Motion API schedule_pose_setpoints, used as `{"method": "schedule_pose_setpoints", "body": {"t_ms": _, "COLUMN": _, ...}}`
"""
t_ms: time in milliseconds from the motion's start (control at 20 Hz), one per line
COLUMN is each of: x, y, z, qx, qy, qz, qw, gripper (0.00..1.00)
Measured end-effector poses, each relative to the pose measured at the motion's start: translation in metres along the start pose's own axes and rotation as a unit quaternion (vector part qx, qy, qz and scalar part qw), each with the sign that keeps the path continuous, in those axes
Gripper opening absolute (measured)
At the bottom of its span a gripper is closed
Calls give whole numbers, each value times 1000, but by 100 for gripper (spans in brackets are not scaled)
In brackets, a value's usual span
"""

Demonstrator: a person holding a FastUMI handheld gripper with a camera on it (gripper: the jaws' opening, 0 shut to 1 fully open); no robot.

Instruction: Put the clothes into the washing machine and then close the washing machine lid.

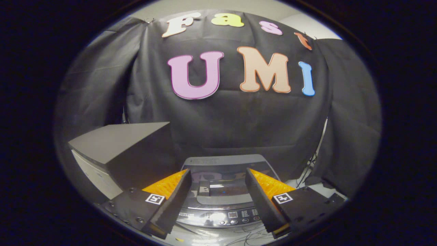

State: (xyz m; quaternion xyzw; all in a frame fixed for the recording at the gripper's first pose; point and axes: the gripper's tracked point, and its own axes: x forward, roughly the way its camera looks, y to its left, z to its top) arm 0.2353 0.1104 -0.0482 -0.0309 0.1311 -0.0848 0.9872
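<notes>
Washing machine (222, 194): ahead, between the spread fingers of the gripper (217, 174).
Lid (223, 186): lying down on top.
Box (123, 150): left, just beside it.
Cables (309, 167): right, far.

We see the grey top-loading washing machine (222, 191) low ahead, its dark glass lid (223, 186) closed flat, control panel nearest us.

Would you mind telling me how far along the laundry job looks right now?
Done: the washer's lid lies flat and shut beneath the fingers, though whether clothes are inside can't be seen. In hand: nothing; the gripper is open with empty fingers spread above the lid. Left: possibly nothing, if the load is inside; otherwise everything.
</notes>
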Motion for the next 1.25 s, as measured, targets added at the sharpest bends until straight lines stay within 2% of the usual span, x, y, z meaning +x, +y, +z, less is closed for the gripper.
{"method": "schedule_pose_setpoints", "body": {"t_ms": 200, "x": -21, "y": -20, "z": -1, "qx": -8, "qy": -10, "qz": -7, "qw": 1000, "gripper": 99}}
{"method": "schedule_pose_setpoints", "body": {"t_ms": 500, "x": -49, "y": -46, "z": 6, "qx": -34, "qy": -21, "qz": 4, "qw": 999, "gripper": 100}}
{"method": "schedule_pose_setpoints", "body": {"t_ms": 800, "x": -100, "y": -92, "z": 39, "qx": 2, "qy": -77, "qz": 15, "qw": 997, "gripper": 100}}
{"method": "schedule_pose_setpoints", "body": {"t_ms": 1100, "x": -141, "y": -137, "z": 45, "qx": 35, "qy": -93, "qz": 9, "qw": 995, "gripper": 99}}
{"method": "schedule_pose_setpoints", "body": {"t_ms": 1250, "x": -147, "y": -141, "z": 45, "qx": 38, "qy": -93, "qz": 12, "qw": 995, "gripper": 98}}
